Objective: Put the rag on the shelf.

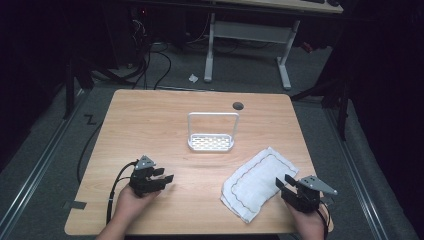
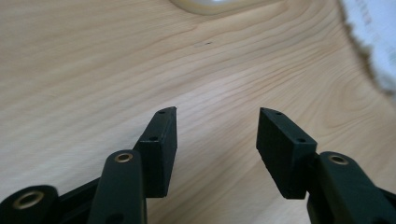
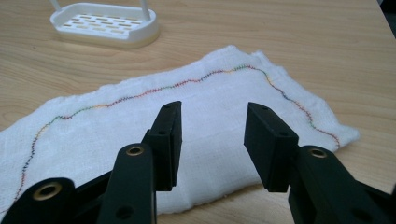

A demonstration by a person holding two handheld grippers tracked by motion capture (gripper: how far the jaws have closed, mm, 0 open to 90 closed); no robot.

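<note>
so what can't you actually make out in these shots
- White slotted plastic rack: cut off by the top edge in the left gripper view.
- White stitched cloth: blurred and cut by the right edge there.
- Underside of the cloth: hidden by its own fabric.
- Room beyond the wooden table: too dark in the high view.

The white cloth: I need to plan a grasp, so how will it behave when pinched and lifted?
The white cloth lies flat and creased, so it is probably floppy and will sag from the right tongs. It looks thin, likely light. Pushed across the table, it would probably bunch up.
</note>
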